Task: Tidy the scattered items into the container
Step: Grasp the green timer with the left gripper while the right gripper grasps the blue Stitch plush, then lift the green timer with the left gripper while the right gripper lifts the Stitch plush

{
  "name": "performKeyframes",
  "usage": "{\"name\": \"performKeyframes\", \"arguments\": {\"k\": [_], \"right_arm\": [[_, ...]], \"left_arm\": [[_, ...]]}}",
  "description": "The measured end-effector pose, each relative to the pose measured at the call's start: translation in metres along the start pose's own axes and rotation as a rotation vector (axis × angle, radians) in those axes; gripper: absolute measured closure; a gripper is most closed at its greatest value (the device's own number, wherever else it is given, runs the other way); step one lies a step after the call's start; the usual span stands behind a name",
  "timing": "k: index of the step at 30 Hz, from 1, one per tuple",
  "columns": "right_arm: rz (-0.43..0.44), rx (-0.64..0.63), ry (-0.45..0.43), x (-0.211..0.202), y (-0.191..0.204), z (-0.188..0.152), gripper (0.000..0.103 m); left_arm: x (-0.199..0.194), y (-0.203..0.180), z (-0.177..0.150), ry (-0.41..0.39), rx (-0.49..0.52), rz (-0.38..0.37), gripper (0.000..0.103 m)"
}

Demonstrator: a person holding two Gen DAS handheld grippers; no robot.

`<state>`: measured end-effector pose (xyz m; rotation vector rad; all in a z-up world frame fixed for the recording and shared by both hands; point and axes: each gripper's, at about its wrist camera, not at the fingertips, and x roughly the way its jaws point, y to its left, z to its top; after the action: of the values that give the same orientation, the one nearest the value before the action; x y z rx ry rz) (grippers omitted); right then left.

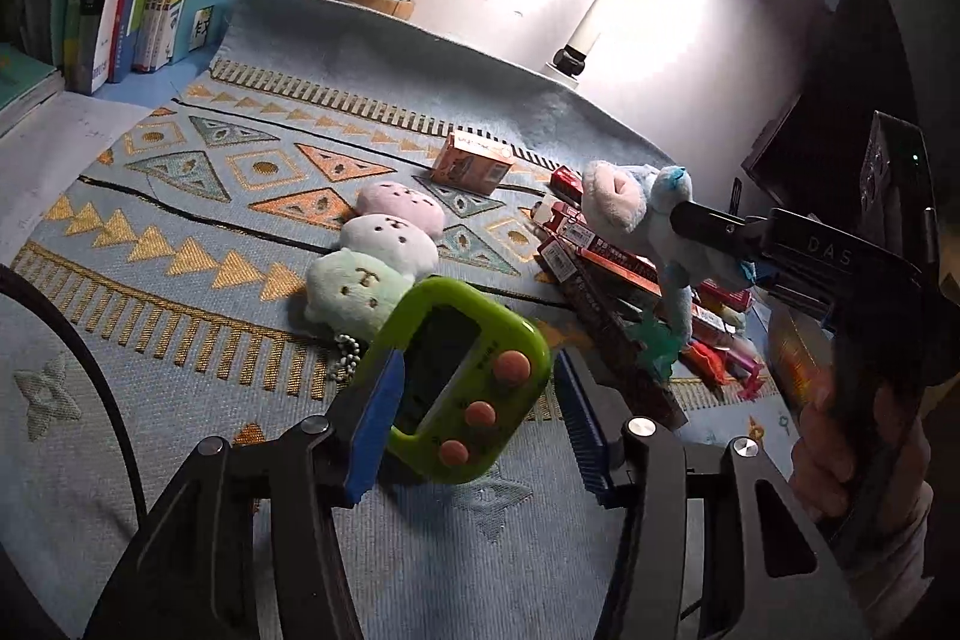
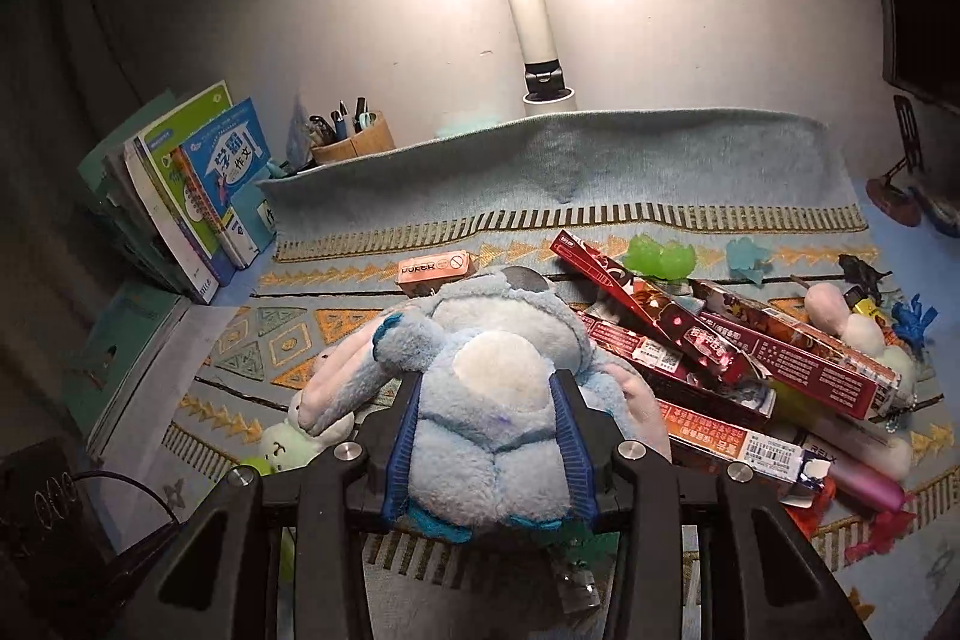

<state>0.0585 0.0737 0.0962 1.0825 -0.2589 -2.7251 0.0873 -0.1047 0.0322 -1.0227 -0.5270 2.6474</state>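
**Both tongs loaded, no container in sight**

On your left, the left tongs [image 1: 474,400] have the green handheld game [image 1: 462,376] between their blue pads. The left pad presses its edge, but the right pad seems to stand just clear of it, so I cannot tell whether the grip is firm. The game looks tilted and lifted off the patterned cloth [image 1: 180,196]; if only one pad bears on that smooth plastic, it may slide out as you carry it.

Just beyond lies the three-ball plush [image 1: 375,256] with its bead chain close to the game. Check that the chain is not caught, or it could drag along.

On your right, the right tongs [image 2: 489,436] are clamped on the blue plush toy [image 2: 489,388], the pads sinking into its soft body. It could sag or squirm loose on a quick swing, and its dangling limbs may sweep the red boxes [image 2: 720,358] piled beside it on the bench.

Neither view shows the container, so you would be moving toward it blind.
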Motion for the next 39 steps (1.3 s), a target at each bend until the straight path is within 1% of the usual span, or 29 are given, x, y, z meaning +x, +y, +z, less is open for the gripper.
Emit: {"name": "performKeyframes", "arguments": {"k": [2,4,5,6,8,10,11,12,14,16,21,22,24,28,30,31,32,34,35,37,38,39], "right_arm": [[0.000,0.011,-0.014,-0.016,-0.005,-0.005,0.062],[-0.002,0.013,-0.028,-0.031,-0.007,-0.009,0.062],[-0.007,0.011,-0.040,-0.038,-0.006,-0.012,0.062],[-0.011,0.003,-0.046,-0.044,-0.006,-0.015,0.062],[-0.016,-0.015,-0.062,-0.056,-0.006,-0.022,0.062],[-0.028,-0.036,-0.076,-0.064,-0.007,-0.027,0.062],[-0.038,-0.038,-0.077,-0.066,-0.008,-0.029,0.062],[-0.040,-0.035,-0.077,-0.069,-0.012,-0.030,0.062],[-0.028,-0.017,-0.080,-0.075,-0.017,-0.032,0.062],[-0.019,-0.003,-0.080,-0.079,-0.022,-0.032,0.062],[-0.024,0.006,-0.078,-0.085,-0.030,-0.038,0.062],[-0.022,0.008,-0.069,-0.085,-0.032,-0.040,0.062],[-0.021,0.002,-0.056,-0.085,-0.035,-0.047,0.062],[-0.045,-0.093,-0.040,-0.095,-0.036,-0.074,0.062],[-0.074,-0.144,-0.035,-0.101,-0.037,-0.092,0.062],[-0.094,-0.163,-0.031,-0.103,-0.039,-0.101,0.062],[-0.113,-0.172,-0.021,-0.104,-0.042,-0.108,0.062],[-0.129,-0.173,0.009,-0.105,-0.049,-0.120,0.062],[-0.125,-0.168,0.026,-0.105,-0.053,-0.124,0.062],[-0.094,-0.141,0.068,-0.101,-0.061,-0.128,0.060],[-0.075,-0.115,0.086,-0.099,-0.065,-0.128,0.058],[-0.054,-0.088,0.105,-0.097,-0.068,-0.127,0.053]], "left_arm": [[0.001,-0.005,-0.001,0.003,0.021,0.022,0.053],[0.007,-0.003,-0.004,0.042,0.016,0.050,0.053],[0.011,-0.002,-0.006,0.071,0.011,0.055,0.051],[0.013,0.001,-0.009,0.093,0.000,0.055,0.046],[0.016,0.001,-0.012,0.121,0.005,0.033,0.045],[0.016,-0.002,-0.011,0.089,0.034,0.042,0.040],[0.017,-0.003,-0.009,0.075,0.045,0.054,0.029],[0.021,-0.004,-0.007,0.078,0.053,0.062,0.025],[0.032,-0.005,-0.003,0.131,0.066,0.044,0.025],[0.042,-0.007,-0.001,0.169,0.092,0.053,0.024],[0.052,-0.024,-0.006,0.192,0.207,0.123,0.024],[0.054,-0.027,-0.007,0.195,0.227,0.138,0.025],[0.055,-0.032,-0.008,0.183,0.254,0.155,0.030],[0.047,-0.037,-0.011,0.147,0.274,0.179,0.034],[0.037,-0.038,-0.011,0.123,0.247,0.156,0.058],[0.033,-0.038,-0.010,0.122,0.225,0.135,0.066],[0.030,-0.039,-0.009,0.124,0.204,0.110,0.070],[0.029,-0.042,-0.010,0.133,0.194,0.093,0.070],[0.032,-0.044,-0.012,0.148,0.202,0.097,0.070],[0.032,-0.049,-0.017,0.129,0.232,0.127,0.070],[0.034,-0.049,-0.018,0.138,0.245,0.140,0.064],[0.036,-0.048,-0.018,0.163,0.243,0.140,0.056]]}}
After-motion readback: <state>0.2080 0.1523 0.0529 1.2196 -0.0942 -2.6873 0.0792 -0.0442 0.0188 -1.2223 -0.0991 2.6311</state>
